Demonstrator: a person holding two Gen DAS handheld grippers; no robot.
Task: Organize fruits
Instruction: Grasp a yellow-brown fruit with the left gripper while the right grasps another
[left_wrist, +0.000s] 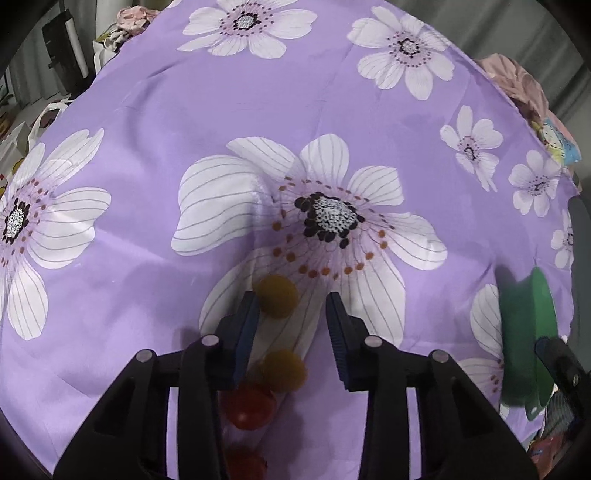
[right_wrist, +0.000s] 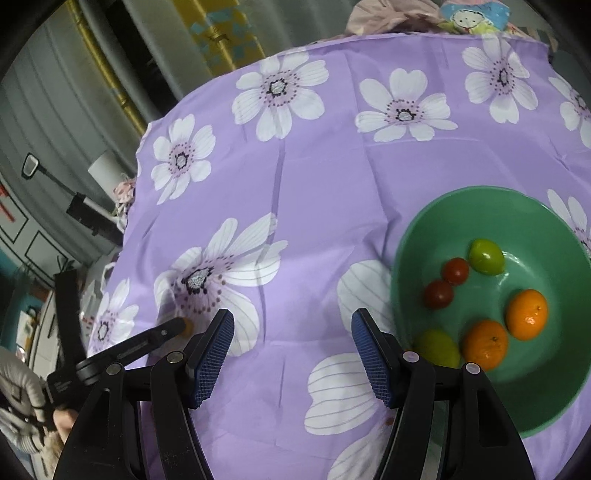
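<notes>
The left tool (left_wrist: 291, 306), fingers apart with a yellow fruit (left_wrist: 277, 296) touching the left one, should centre on it before closing; the right tool (right_wrist: 292, 325) stands apart, empty.

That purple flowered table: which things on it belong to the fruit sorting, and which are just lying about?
Part of the job:
- green bowl holding fruit
- two oranges
- yellow fruit on the cloth
- red fruit on the cloth

Just lying about:
- flowered cloth
- pink bundle
</notes>
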